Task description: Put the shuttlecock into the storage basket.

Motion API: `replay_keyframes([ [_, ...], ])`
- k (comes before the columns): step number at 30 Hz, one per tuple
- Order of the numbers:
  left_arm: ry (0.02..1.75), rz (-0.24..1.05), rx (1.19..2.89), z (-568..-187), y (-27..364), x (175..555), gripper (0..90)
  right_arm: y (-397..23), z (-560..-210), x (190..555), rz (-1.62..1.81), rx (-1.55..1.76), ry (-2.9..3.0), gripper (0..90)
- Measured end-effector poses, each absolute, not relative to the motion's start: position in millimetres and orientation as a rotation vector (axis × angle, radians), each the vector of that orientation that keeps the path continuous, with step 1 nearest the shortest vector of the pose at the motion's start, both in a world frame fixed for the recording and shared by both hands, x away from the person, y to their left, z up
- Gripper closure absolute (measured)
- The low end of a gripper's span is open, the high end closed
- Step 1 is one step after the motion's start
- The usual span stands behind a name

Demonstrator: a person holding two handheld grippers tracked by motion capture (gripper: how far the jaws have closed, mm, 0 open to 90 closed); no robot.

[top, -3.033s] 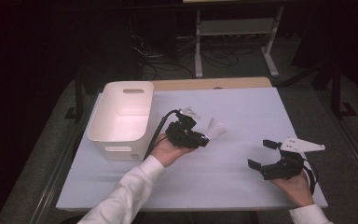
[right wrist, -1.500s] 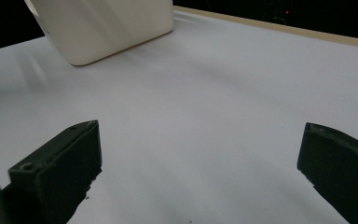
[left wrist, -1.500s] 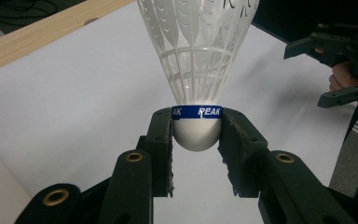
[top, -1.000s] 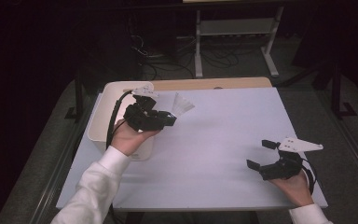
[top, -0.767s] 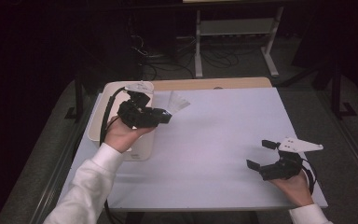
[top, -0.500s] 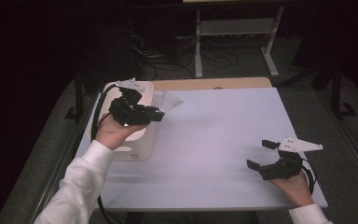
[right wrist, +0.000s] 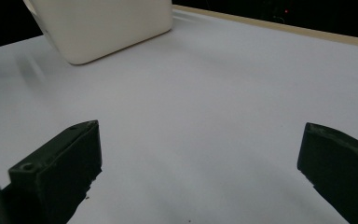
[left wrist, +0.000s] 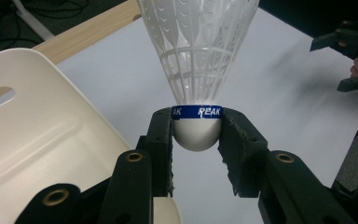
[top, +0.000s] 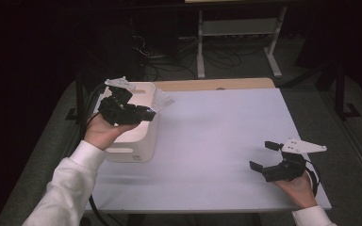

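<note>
One shuttlecock [left wrist: 196, 70] clamped in left tongs [left wrist: 196, 140], one white bin [top: 133, 123]

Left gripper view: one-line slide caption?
Left gripper clamps a shuttlecock by its cork, beside the white bin.

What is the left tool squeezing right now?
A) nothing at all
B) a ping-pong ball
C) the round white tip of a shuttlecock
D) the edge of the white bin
C: in the left gripper view the left tool has its two black jaws pressed on the rounded white tip of the shuttlecock, just under its blue band, with the feathery skirt sticking out beyond.
</note>
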State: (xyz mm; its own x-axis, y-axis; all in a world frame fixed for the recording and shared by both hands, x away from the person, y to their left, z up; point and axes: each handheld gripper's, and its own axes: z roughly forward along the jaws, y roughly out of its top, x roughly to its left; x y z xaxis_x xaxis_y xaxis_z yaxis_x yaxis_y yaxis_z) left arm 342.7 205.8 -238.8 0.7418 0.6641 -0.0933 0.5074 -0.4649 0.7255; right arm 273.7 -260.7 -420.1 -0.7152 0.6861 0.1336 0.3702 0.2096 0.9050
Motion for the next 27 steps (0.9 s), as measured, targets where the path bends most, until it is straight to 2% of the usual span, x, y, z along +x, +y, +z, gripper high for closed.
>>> replay_keyframes([
  [27, 0.949, 0.296, 2.213, -235.4, 240.0, 341.4, 65.0, -260.3, -421.6, 275.1, 1.494, 1.001, 2.202, 0.0],
])
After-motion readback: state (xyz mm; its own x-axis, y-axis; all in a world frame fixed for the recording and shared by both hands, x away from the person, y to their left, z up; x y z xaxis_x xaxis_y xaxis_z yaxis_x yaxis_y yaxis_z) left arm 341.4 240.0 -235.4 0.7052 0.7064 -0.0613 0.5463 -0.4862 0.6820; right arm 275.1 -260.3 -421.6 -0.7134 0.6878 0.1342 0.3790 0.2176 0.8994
